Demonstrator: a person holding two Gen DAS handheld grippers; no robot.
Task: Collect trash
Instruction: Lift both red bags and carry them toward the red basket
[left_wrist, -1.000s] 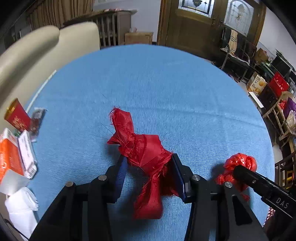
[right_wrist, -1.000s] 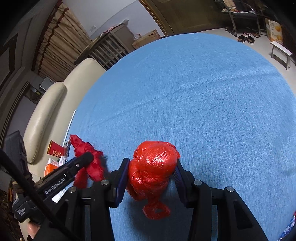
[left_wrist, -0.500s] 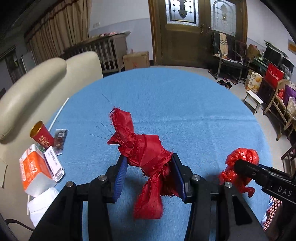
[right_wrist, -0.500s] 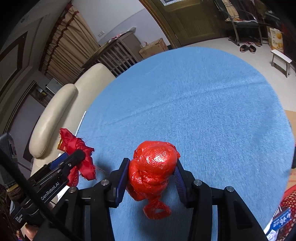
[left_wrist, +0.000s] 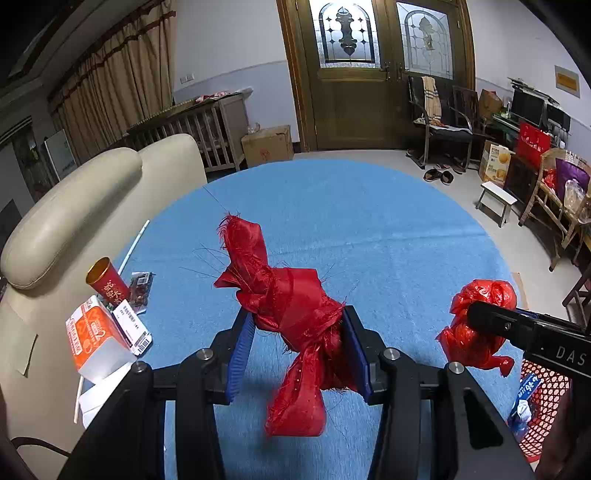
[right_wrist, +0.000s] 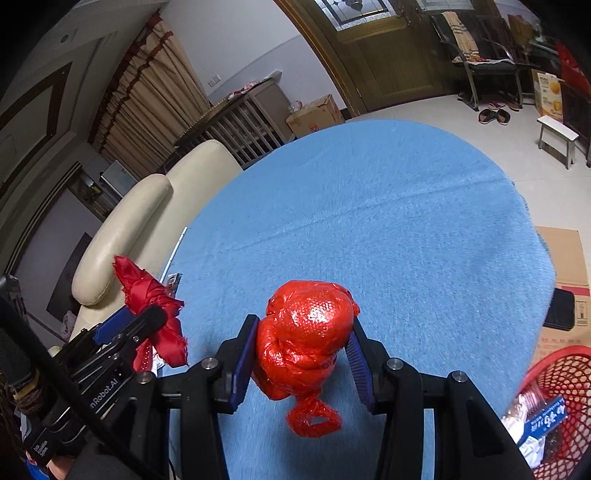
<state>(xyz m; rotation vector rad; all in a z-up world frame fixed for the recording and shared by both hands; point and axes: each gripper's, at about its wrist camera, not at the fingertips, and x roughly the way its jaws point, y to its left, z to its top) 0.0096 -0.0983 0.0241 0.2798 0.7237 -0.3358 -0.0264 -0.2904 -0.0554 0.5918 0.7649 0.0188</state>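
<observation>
My left gripper (left_wrist: 297, 341) is shut on a knotted red fabric scrap (left_wrist: 284, 295), held up above the round blue table (left_wrist: 369, 221); its frayed end hangs below the jaws. My right gripper (right_wrist: 301, 352) is shut on a crumpled red plastic bag (right_wrist: 306, 332), also lifted off the table, with a small loop of it dangling. In the left wrist view the red plastic bag (left_wrist: 476, 325) shows at the right, in the right gripper. In the right wrist view the red fabric scrap (right_wrist: 147, 295) shows at the left, in the left gripper.
A red mesh basket (right_wrist: 554, 384) with wrappers in it sits low at the right, beside the table. On the table's left edge lie a red paper cup (left_wrist: 107, 282), an orange carton (left_wrist: 88, 332), a white straw (left_wrist: 135, 243) and small packets. A cream sofa (left_wrist: 74, 206) stands behind.
Both grippers have risen with their loads, so more of the room and the table's far edge show. The red basket has come into view at the lower right.
</observation>
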